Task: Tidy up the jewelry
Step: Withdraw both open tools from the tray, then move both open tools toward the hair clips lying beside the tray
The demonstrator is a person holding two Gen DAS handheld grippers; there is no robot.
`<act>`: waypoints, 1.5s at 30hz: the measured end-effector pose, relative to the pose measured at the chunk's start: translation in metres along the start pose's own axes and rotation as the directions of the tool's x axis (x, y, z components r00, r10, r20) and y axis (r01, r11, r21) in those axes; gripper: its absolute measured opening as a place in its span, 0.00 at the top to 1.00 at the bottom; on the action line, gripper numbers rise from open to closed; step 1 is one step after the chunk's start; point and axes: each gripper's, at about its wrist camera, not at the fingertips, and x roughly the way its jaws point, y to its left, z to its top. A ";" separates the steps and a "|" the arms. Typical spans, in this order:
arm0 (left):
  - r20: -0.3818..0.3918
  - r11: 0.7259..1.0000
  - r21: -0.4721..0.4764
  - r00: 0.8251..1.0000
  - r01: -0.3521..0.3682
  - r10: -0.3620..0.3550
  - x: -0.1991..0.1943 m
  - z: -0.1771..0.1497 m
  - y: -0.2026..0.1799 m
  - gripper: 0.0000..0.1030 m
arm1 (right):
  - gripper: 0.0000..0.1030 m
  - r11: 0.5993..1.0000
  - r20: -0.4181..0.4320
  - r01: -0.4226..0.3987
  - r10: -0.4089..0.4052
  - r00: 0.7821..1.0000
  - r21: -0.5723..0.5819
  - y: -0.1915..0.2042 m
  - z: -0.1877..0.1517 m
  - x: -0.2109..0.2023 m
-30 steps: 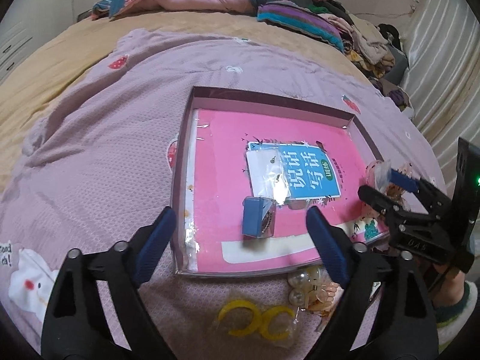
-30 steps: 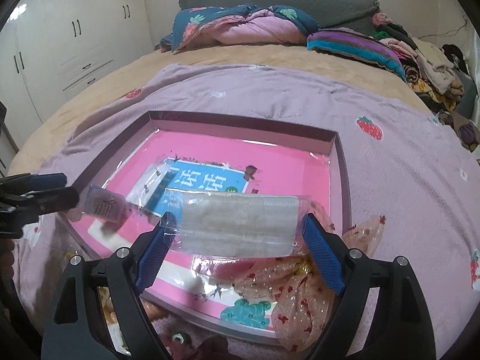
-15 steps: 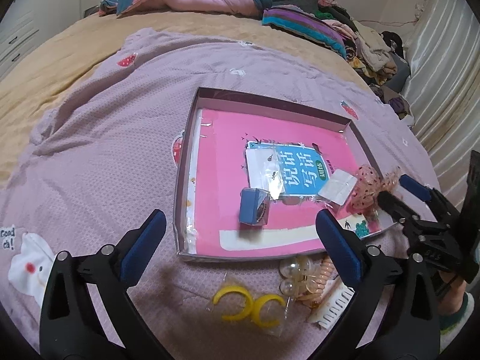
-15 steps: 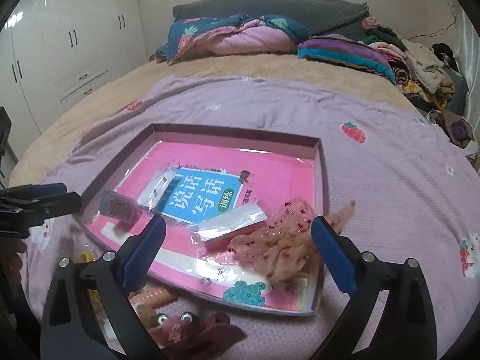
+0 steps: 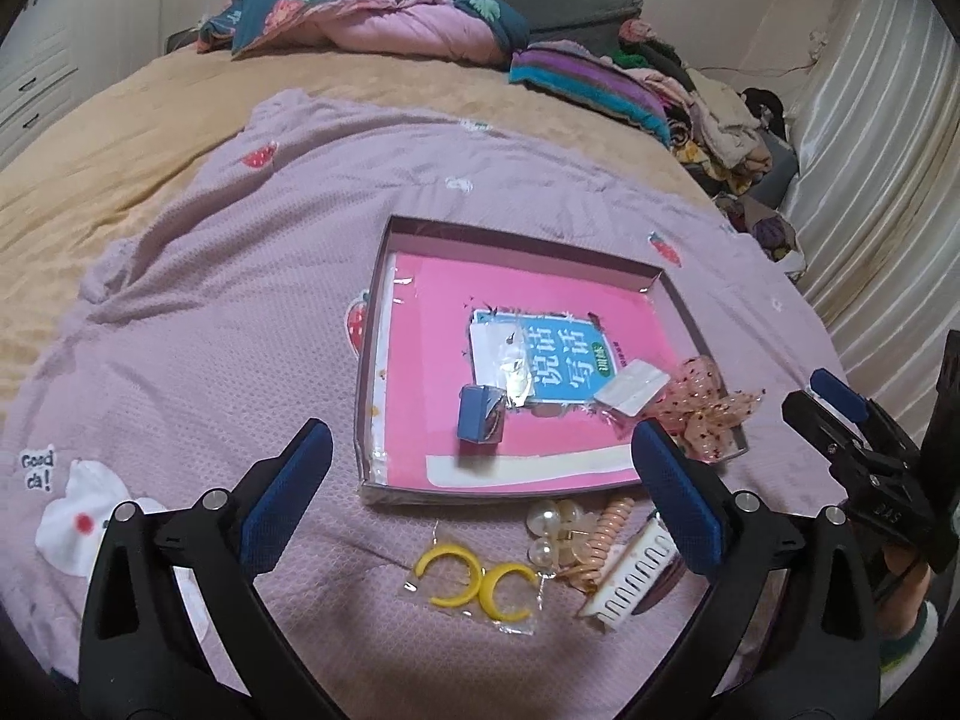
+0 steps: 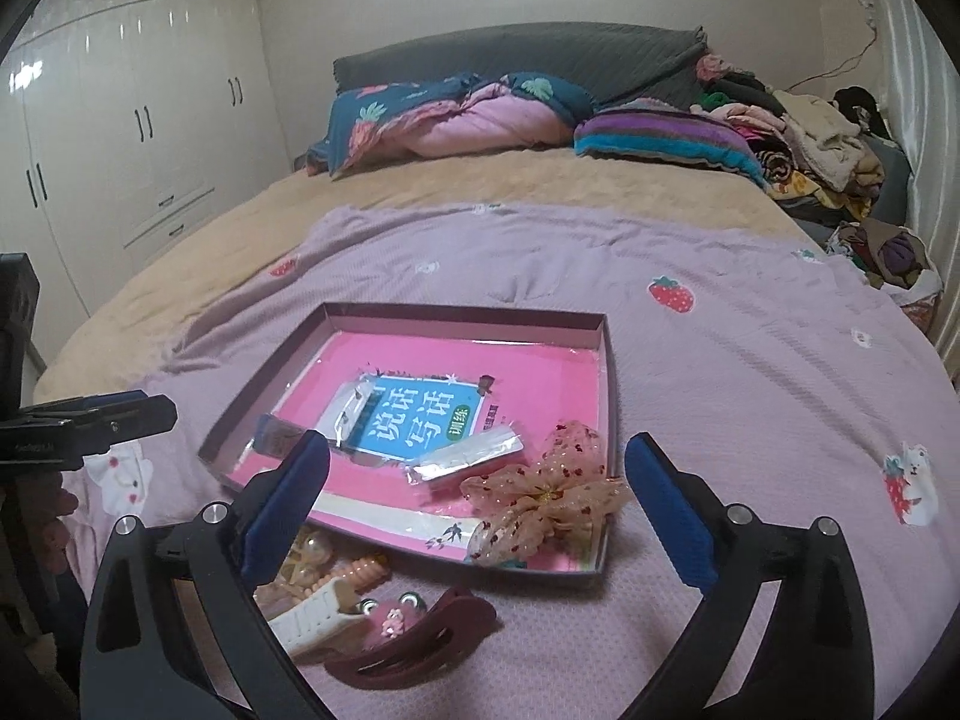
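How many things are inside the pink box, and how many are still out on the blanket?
In the box: 4
blue case, clear earring packet, white packet, dotted bow

On the blanket: 5
yellow hoops, pearl clip, coil hair tie, white comb, maroon claw clip

Total: 9

Centre frame, on blanket (image 5: 210, 312): tray (image 5: 384, 276). In tray: small box (image 5: 480, 423) lower centre, flat packet (image 5: 630, 390) right, bow (image 5: 696, 414) at right edge. Below tray: hoop earrings (image 5: 474, 579), comb (image 5: 630, 570) to their right.
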 end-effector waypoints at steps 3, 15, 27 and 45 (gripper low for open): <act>0.014 1.000 -0.003 1.000 0.012 -0.012 -0.008 0.001 0.000 0.09 | 0.04 1.000 0.021 0.004 -0.004 1.000 0.014 0.000 -0.001 -0.015; 0.084 0.999 0.019 0.996 0.033 -0.035 -0.044 -0.001 -0.007 0.09 | 0.04 0.999 0.105 0.015 -0.020 0.994 0.043 0.002 -0.001 -0.065; 0.156 0.998 0.050 0.987 0.039 -0.047 -0.077 -0.006 -0.016 0.09 | 0.04 0.999 0.184 0.028 -0.032 0.982 0.028 0.011 -0.002 -0.111; 0.152 0.996 0.086 0.988 0.007 -0.020 -0.088 -0.036 -0.009 0.09 | 0.04 1.000 0.167 0.021 -0.019 0.986 -0.007 0.028 -0.023 -0.130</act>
